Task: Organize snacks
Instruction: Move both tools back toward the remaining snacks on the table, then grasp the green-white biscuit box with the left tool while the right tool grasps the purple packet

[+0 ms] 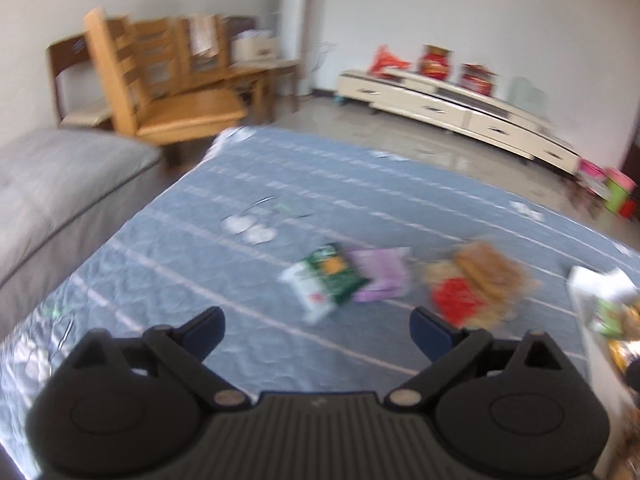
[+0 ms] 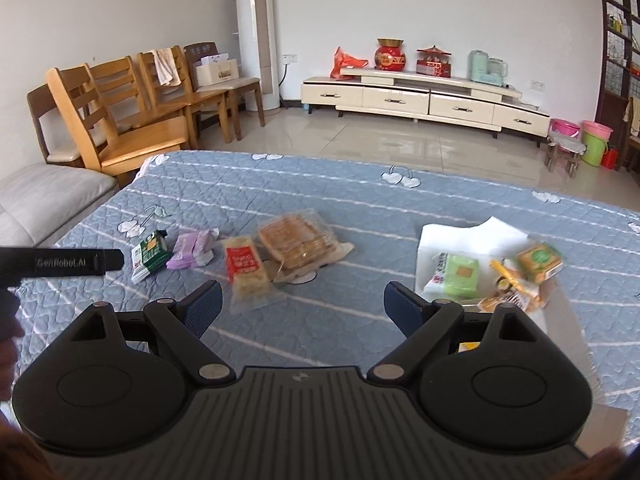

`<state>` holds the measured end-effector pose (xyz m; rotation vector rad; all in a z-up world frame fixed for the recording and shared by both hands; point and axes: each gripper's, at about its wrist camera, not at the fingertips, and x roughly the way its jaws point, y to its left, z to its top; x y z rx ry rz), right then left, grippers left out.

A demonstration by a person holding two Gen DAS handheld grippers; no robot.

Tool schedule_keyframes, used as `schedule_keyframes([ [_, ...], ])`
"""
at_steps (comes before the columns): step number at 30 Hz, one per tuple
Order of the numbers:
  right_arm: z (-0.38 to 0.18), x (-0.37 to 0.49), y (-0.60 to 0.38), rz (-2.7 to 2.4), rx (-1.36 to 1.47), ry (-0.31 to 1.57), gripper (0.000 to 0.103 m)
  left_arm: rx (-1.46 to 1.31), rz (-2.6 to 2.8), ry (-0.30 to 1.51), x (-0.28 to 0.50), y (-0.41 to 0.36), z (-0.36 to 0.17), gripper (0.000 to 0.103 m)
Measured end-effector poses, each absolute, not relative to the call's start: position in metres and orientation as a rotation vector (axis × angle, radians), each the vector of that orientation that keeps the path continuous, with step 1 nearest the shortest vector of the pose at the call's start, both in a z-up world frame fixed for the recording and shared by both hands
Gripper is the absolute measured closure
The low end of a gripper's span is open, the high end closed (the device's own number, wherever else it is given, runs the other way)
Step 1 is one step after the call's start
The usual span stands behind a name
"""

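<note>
1. the left gripper [image 1: 317, 330] hangs over a quilted blue bedspread [image 1: 248, 184]; its jaws stand wide apart with nothing between them, and its blue pads are ribbed.
2. the right gripper [image 2: 303, 306] is likewise spread wide and empty, black plastic arms ending in textured blue pads.
3. the bedspread is stitched in small diamonds, crossed by pale stripes and printed with white hearts.
4. the loose snacks lie in a row near the middle of the bed: a green-and-white packet [image 2: 150, 255], glossy and rectangular, just beside a soft lilac packet [image 2: 191, 249].
5. next comes a long clear bag with a red label [image 2: 245, 276], holding pale crumbly pieces, touching a clear crinkled wrapper of golden toast slices [image 2: 298, 244].
6. to the right, well apart from that row, a flat white box [image 2: 444, 236] holds a light green packet [image 2: 460, 276], an orange-green square packet [image 2: 540, 260] and other small yellow wrappers.
7. the left wrist view is blurred, so print on the packets cannot be read there.
8. slatted wooden chairs [image 2: 120, 120] and a cream low cabinet [image 2: 424, 100] stand beyond on shiny tiles.
</note>
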<state>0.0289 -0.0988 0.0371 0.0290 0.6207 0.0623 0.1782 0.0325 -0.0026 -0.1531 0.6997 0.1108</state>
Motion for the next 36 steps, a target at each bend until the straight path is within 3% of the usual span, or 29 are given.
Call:
schedule_keyframes([
  [10, 0.024, 0.033, -0.096, 0.119, 0.032, 0.604, 0.0, -0.371, 0.237, 0.79, 0.253, 0.062, -0.03, 0.002],
  [16, 0.021, 0.036, -0.096, 0.138, 0.015, 0.592, 0.0, -0.35, 0.292, 0.875, 0.287, 0.054, -0.052, 0.001],
  [24, 0.016, 0.042, -0.098, 0.14, 0.032, 0.598, 0.0, -0.353, 0.18, 0.868, 0.287, 0.049, -0.052, 0.001],
  [29, 0.016, 0.042, -0.092, 0.15, 0.021, 0.6, 0.0, -0.216, 0.238, 0.846, 0.286, 0.035, -0.056, 0.0],
  [32, 0.019, 0.042, -0.092, 0.149, 0.009, 0.593, 0.0, -0.216, 0.249, 0.868, 0.282, 0.049, -0.062, 0.008],
  [36, 0.018, 0.047, -0.09, 0.145, 0.013, 0.597, 0.0, -0.068, 0.212, 0.833, 0.271, 0.047, -0.061, 0.025],
])
